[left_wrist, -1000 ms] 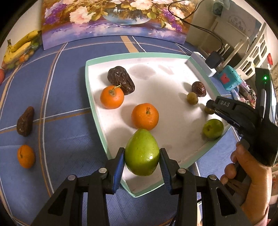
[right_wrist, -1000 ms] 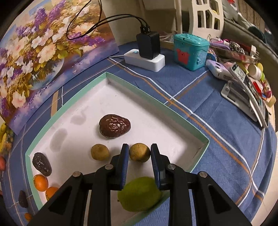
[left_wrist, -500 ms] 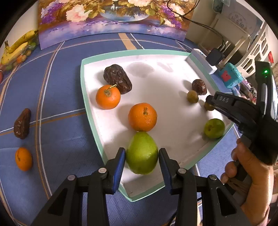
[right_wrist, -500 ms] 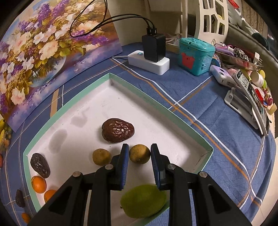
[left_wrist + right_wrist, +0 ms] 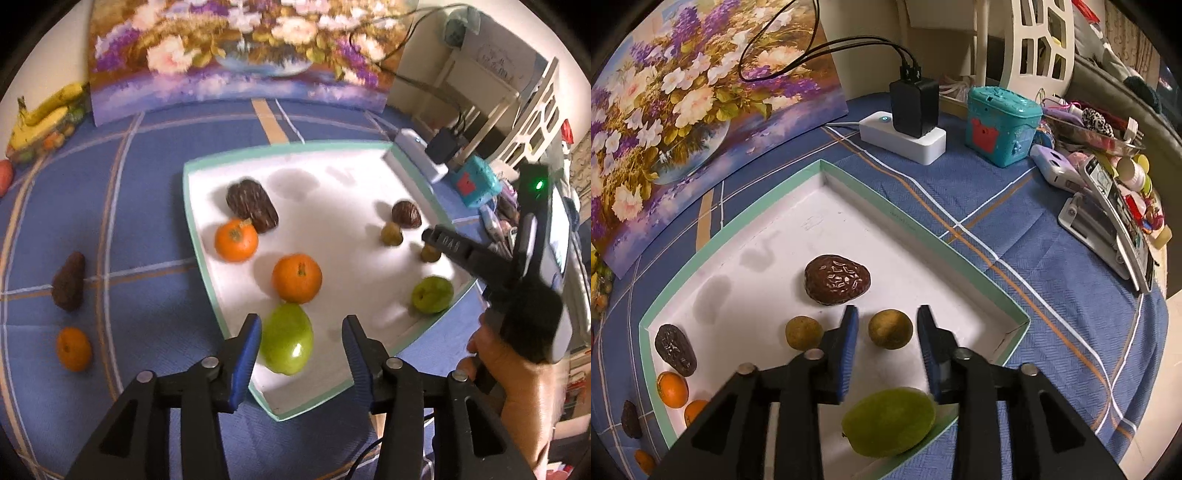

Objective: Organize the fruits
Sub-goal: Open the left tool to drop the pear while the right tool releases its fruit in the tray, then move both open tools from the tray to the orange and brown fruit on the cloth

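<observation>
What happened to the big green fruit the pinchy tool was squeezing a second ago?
The left tool let go of the big green fruit: its fingers have spread apart, and the fruit now lies in the white tray beside an orange. The right tool opened wider too, above a small brown fruit. The other fruits stayed where they were.

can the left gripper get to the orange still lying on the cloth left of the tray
Probably yes. The left gripper is open and holds nothing, and the orange lies alone on the blue cloth outside the tray, with only a brown fruit beyond it.
</observation>
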Demonstrator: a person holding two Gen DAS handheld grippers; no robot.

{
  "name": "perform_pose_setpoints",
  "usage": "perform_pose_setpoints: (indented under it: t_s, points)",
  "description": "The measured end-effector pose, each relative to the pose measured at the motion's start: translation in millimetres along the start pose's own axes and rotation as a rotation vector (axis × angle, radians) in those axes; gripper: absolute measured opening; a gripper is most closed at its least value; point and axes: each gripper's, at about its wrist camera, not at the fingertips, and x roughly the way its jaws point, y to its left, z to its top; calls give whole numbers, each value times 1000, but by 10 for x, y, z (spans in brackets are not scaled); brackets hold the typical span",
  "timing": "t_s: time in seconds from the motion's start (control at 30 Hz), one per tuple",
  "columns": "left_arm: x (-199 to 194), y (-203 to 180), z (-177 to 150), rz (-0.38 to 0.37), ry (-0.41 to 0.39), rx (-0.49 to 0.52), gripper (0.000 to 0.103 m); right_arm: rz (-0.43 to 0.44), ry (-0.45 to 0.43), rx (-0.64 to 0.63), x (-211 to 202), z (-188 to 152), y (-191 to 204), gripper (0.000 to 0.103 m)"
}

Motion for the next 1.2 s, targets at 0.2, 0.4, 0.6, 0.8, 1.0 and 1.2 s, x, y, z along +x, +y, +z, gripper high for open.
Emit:
perform_pose_setpoints:
  t_s: [0.2, 0.4, 0.6, 0.8, 1.0, 1.2]
  points:
    - [-179, 266, 94, 131, -52, -86, 53, 15, 8, -29, -104, -3, 77, 49]
    - [-238, 769, 101, 214, -56, -243, 70, 120, 56, -76, -205, -75, 288, 59]
    - [-342, 1149, 76, 281, -89, -371, 94, 177, 81, -151, -309, -209, 567, 67]
    - [-424, 1369, 33, 353, -126, -426, 103, 213, 91, -222, -367, -326, 779, 79]
    - [-512, 1582, -31, 379, -140, -479, 103, 249, 90, -266, -418, -427, 961, 96]
    - [-647, 1798, -95, 407, -165, -528, 103, 321, 80, -245, -516, -464, 1047, 98]
